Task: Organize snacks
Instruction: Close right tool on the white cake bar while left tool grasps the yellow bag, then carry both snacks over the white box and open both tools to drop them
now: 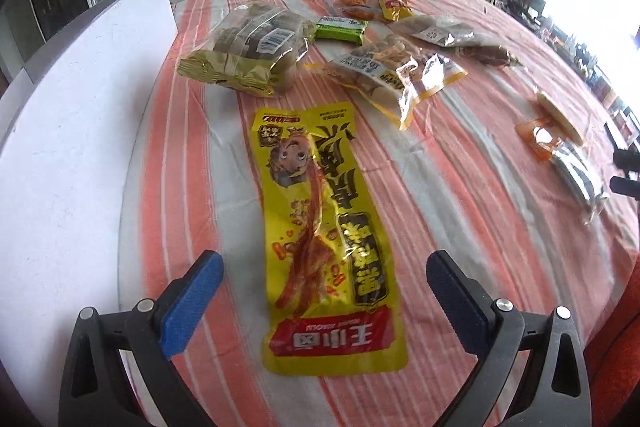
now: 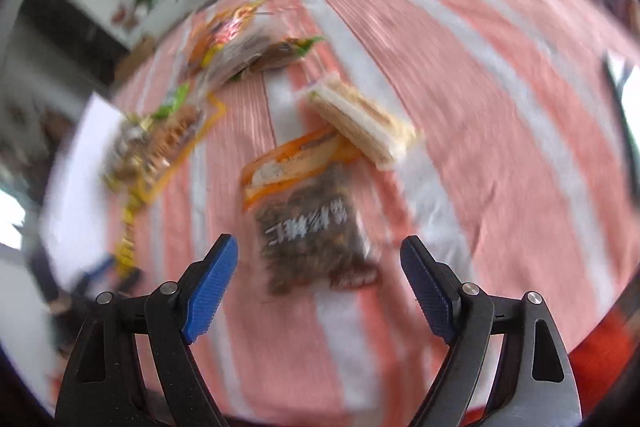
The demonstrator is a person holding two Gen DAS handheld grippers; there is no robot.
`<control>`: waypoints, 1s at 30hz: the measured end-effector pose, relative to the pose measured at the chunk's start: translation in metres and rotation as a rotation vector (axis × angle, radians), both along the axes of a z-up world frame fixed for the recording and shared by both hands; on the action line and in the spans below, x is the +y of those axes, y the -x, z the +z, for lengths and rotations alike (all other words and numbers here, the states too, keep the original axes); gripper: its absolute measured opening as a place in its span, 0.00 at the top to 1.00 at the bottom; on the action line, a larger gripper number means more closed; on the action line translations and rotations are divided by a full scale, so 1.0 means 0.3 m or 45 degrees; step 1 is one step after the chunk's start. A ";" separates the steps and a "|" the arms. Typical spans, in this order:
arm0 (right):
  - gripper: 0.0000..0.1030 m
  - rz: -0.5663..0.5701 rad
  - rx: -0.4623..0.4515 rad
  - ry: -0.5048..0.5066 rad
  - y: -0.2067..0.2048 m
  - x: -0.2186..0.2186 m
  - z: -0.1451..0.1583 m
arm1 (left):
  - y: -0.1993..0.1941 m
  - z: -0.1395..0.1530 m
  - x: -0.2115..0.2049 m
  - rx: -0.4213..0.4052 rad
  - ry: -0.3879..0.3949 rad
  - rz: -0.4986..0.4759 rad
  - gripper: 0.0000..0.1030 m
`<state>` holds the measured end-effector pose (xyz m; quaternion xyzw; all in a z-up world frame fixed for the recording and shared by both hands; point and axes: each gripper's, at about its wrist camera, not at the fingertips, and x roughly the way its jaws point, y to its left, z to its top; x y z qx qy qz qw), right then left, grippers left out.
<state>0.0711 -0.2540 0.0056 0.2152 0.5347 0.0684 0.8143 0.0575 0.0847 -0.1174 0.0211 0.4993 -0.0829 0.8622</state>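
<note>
Left gripper (image 1: 324, 267): the jaws are spread wide and nothing is held; the blue pads (image 1: 192, 303) are seen on either side of the near half of the yellow pouch, apart from it.
Yellow pouch (image 1: 320, 227): a long flat packet with a red band at its near end, laid lengthwise on the cloth between the left fingers.
Cloth (image 1: 460, 195): a pink, white and grey striped cover, spread over the table top.
White board (image 1: 80, 131): a bare pale surface is seen to the left of the cloth.
Far snacks, left view: a green-gold bag (image 1: 248, 47) is laid beyond the pouch, with a small green pack (image 1: 340, 29) just beside it; a clear bag with yellow trim (image 1: 396, 75) is laid to their right; more packets are gathered behind, too small to be told apart.
Right gripper (image 2: 320, 267): the jaws are opened wide and nothing is gripped; the view is smeared by blur.
Dark bag (image 2: 316, 227): a clear packet of dark bits with an orange top, laid on the cloth ahead of the right fingers and between their lines; contact is not seen.
Sandwich (image 2: 360, 123): a pale layered wedge, set just beyond the dark bag at its orange end; whether they touch cannot be told.
Other packets, right view: a blurred cluster is seen to the far left.
</note>
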 end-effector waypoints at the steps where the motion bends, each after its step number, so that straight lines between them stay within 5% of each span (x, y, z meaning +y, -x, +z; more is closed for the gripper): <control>1: 0.17 -0.024 0.013 -0.038 0.006 -0.006 -0.007 | 0.000 -0.007 -0.002 0.006 -0.007 -0.006 0.03; 9: 0.17 0.086 -0.055 0.234 -0.019 0.059 -0.035 | 0.011 -0.008 -0.020 -0.024 -0.038 -0.027 0.13; 11: 0.17 0.105 -0.073 0.257 -0.030 0.063 -0.027 | 0.012 0.005 -0.018 -0.050 -0.032 -0.020 0.40; 16: 0.17 0.168 -0.116 0.433 -0.128 0.059 -0.020 | -0.007 0.036 -0.019 -0.067 0.005 -0.008 0.56; 21: 0.18 0.314 -0.043 0.481 -0.270 0.087 -0.091 | 0.009 0.042 0.007 -0.026 0.103 0.005 0.57; 23: 0.29 0.312 -0.046 0.472 -0.293 0.078 -0.091 | 0.025 0.055 0.038 -0.020 0.158 0.029 0.57; 24: 0.66 0.298 -0.032 0.464 -0.299 0.067 -0.086 | 0.034 0.060 0.047 -0.020 0.183 0.038 0.57; 25: 0.72 0.275 -0.028 0.485 -0.302 0.054 -0.075 | 0.043 0.073 0.065 -0.026 0.216 0.052 0.57; 30: 0.73 0.192 -0.003 0.343 -0.278 -0.025 -0.031 | 0.065 0.127 0.084 -0.057 0.272 0.055 0.57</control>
